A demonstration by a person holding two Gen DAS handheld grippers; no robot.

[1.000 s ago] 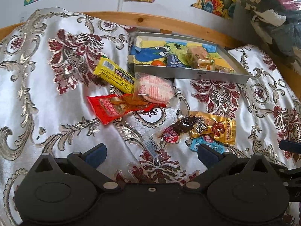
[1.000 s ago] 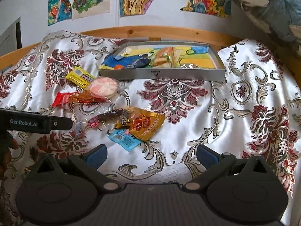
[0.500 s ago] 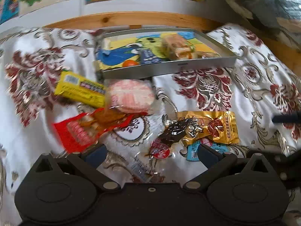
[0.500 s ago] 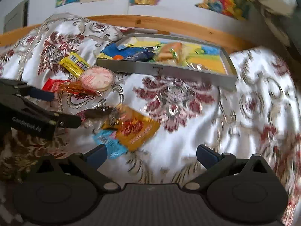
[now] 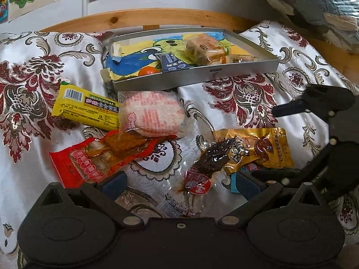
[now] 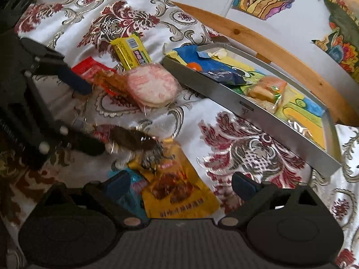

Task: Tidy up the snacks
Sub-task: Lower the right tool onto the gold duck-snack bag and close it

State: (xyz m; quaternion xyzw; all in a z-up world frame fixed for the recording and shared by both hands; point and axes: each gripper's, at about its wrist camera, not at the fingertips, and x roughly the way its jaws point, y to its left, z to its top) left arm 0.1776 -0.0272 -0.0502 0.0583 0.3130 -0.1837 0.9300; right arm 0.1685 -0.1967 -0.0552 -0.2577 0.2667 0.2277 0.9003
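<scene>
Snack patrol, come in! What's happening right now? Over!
Both grippers open, left gripper over clear dark-snack packet, right gripper over gold packet. Tray waiting. Nothing blocking.

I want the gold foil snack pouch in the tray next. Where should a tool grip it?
Grip the gold foil snack pouch by its free near edge, coming in low from the right tool side. It lies flat, and the clear dark-snack packet overlaps its far end.

Left tongs [image 5: 179, 182] spread wide over clear dark-snack packet [image 5: 211, 163]; gold packet [image 5: 260, 148] beside it; right tongs [image 5: 282, 141] gaping at right; silver tray [image 5: 197, 76] behind.
</scene>
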